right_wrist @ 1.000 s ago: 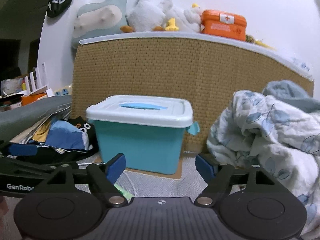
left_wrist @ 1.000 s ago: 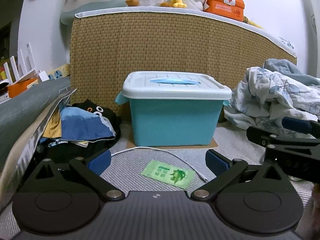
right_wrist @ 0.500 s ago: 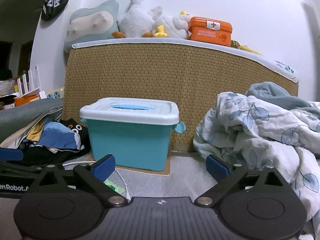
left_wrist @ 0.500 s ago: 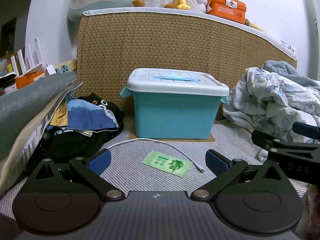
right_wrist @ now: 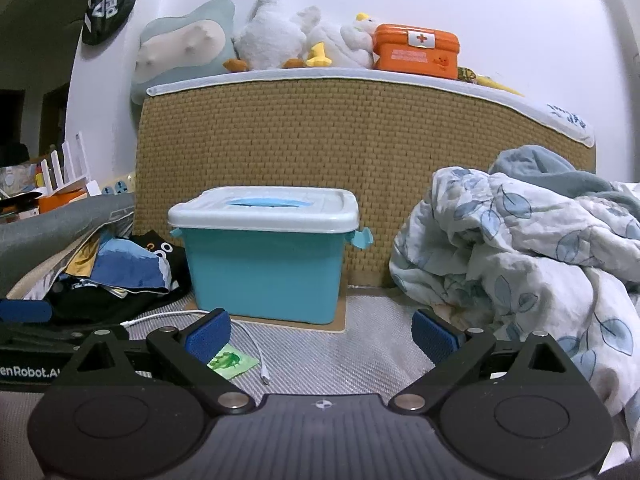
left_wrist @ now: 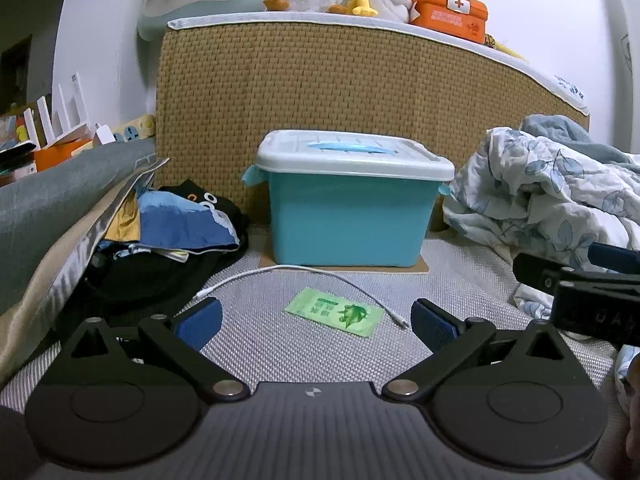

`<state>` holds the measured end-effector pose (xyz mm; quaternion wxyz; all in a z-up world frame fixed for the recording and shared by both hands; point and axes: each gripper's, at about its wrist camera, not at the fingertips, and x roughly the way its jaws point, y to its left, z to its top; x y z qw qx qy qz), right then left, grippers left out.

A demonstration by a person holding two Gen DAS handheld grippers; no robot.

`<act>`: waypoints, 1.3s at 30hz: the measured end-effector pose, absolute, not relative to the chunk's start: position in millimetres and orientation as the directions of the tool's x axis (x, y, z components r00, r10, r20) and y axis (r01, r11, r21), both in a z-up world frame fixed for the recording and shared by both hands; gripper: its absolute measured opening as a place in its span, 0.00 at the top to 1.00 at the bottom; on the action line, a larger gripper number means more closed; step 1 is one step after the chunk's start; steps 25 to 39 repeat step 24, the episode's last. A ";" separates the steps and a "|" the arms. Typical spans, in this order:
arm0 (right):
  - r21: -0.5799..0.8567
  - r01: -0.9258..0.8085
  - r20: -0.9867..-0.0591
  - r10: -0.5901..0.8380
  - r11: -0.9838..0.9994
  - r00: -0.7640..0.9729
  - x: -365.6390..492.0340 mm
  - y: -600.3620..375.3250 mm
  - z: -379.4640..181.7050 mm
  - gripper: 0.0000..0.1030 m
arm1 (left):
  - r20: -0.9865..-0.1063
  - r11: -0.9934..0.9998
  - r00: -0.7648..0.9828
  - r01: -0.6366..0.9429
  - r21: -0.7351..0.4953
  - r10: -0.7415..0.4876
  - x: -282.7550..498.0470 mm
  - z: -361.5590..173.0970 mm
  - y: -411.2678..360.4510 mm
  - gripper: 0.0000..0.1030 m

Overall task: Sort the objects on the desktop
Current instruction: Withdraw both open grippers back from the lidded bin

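Left gripper (left_wrist: pixel 316 318): spread wide, gripping nothing.
Right gripper (right_wrist: pixel 320 336): spread wide, empty.
Green packet (left_wrist: pixel 334 311): lying just ahead between the left gripper's fingers, beside the white cable (left_wrist: pixel 296 270).
Teal box (left_wrist: pixel 348 200): sitting farther ahead, lid on.

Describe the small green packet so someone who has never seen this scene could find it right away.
Start at the woven headboard and drop to the teal storage box with the pale lid standing in front of it. On the grey mat before the box, a white cable arcs past the green packet. It is the only flat, bright green thing there, printed with a darker green figure.
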<state>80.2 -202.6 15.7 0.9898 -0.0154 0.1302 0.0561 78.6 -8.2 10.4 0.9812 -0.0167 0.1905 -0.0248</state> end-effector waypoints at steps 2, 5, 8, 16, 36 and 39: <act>-0.010 -0.118 -0.259 0.111 0.993 0.959 78.5 -203.1 15.4 0.04 | -0.374 0.998 0.926 0.038 -0.050 -0.054 77.8 9.4 -6.8 0.00; 0.002 -0.121 -0.259 0.117 0.993 0.959 76.5 -203.8 15.2 0.04 | -0.374 0.998 0.926 0.032 -0.058 -0.051 77.3 8.3 -4.8 0.00; 0.012 -0.125 -0.262 0.124 0.992 0.957 75.1 -204.5 14.5 0.04 | -0.372 0.998 0.927 0.028 -0.062 -0.049 77.2 8.1 -3.5 0.00; 0.017 -0.125 -0.262 0.125 0.992 0.957 68.1 -203.0 10.3 0.04 | -0.358 0.997 0.932 0.046 -0.062 -0.066 73.0 10.1 -3.1 0.00; -0.040 -0.153 -0.288 0.135 0.987 0.948 58.0 -192.6 -0.6 0.04 | -0.378 0.995 0.923 0.050 -0.086 -0.079 74.5 6.4 -2.7 0.00; -0.040 -0.153 -0.288 0.135 0.987 0.948 58.0 -192.6 -0.6 0.04 | -0.378 0.995 0.923 0.050 -0.086 -0.079 74.5 6.4 -2.7 0.00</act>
